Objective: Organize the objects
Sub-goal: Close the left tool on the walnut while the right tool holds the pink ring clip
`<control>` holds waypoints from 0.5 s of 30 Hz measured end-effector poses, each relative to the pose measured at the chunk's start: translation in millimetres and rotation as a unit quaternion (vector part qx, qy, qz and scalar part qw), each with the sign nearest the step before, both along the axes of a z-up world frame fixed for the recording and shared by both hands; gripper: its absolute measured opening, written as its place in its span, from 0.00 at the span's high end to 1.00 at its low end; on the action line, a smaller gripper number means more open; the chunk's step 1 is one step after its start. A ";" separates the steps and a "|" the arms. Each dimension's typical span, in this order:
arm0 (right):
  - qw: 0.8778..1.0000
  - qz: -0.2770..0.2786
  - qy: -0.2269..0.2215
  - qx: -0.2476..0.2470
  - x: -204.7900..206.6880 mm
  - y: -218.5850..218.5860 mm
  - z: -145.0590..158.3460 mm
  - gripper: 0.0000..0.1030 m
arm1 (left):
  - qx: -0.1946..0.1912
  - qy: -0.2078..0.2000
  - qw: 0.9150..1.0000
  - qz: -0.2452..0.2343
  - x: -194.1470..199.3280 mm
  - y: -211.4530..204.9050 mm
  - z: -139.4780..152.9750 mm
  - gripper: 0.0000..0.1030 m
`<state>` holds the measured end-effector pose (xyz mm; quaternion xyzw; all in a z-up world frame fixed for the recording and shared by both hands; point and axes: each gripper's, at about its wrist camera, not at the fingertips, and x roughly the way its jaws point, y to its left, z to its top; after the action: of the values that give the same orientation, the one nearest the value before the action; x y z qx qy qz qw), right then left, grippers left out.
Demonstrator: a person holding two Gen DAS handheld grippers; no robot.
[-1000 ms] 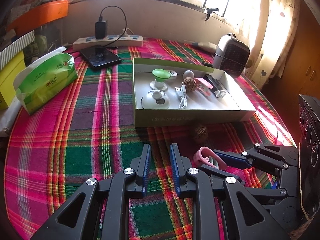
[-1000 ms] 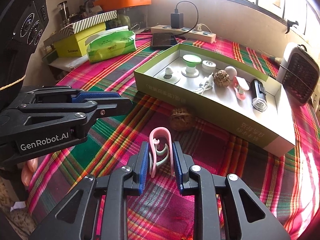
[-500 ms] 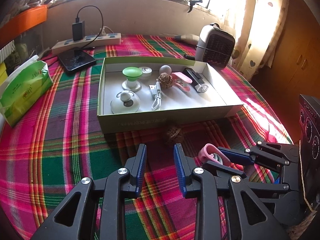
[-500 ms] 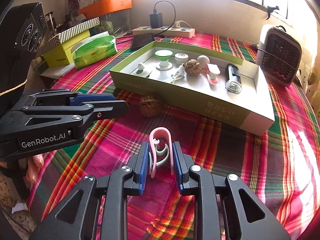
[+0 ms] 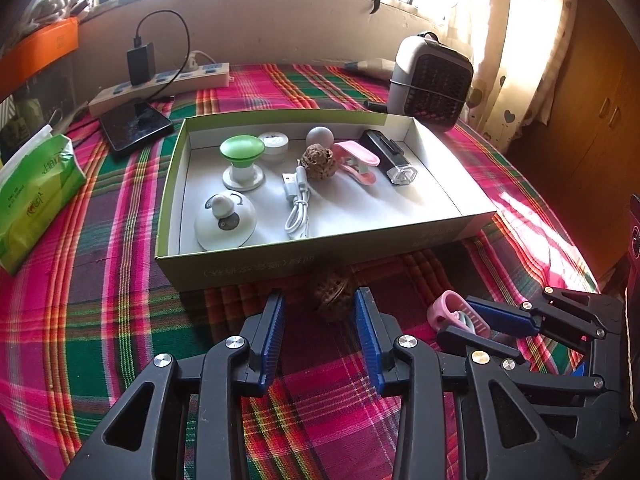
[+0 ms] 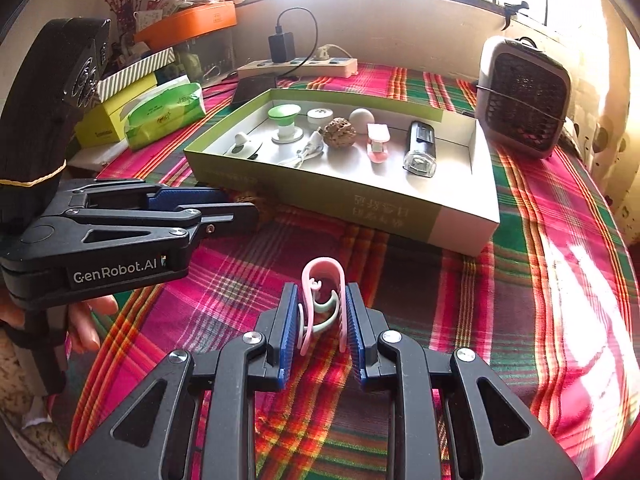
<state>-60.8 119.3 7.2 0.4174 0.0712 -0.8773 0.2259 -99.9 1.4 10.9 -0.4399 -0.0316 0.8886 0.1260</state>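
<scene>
My left gripper (image 5: 320,312) has just been spreading its fingers wide around the loose walnut (image 5: 334,294), which sits on the bench against the box (image 5: 320,256), not yet pinched. Next: close and lift. My right gripper (image 6: 322,312) clamps the pink clip (image 6: 322,300). From the right, the walnut hides behind my left fingers.

A shallow green cardboard box (image 5: 280,268), white inside, lies open on the plaid-covered tabletop. Inside it, along the far wall, stand a green-capped knob (image 5: 241,160), a small white round case (image 5: 273,142) and a grey ball (image 5: 319,135). Nearer the front lie a white dome (image 5: 225,222), a coiled white cable (image 5: 298,204), a walnut (image 5: 317,161), a pink clip (image 5: 358,162) and a black bike light (image 5: 388,156). A second walnut (image 5: 333,295) sits just outside the front wall. A pink clip with a pale green insert (image 6: 323,304) stands upright farther out from that wall.
</scene>
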 end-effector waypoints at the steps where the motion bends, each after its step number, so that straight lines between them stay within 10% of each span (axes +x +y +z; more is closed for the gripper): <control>1: 1.000 0.000 0.000 -0.001 -0.2 0.8 0.0 0.76 | -0.001 0.000 1.000 0.000 -1.2 0.7 -0.3 0.67; 15: 1.000 -0.002 -0.003 -0.009 -1.7 4.0 -0.5 0.76 | -0.011 -0.005 1.000 0.000 -10.4 7.1 -4.1 0.67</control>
<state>-62.5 123.3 6.7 0.4179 0.0619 -0.8772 0.2283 -110.3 8.4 6.8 -0.4455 -0.0226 0.8868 0.1208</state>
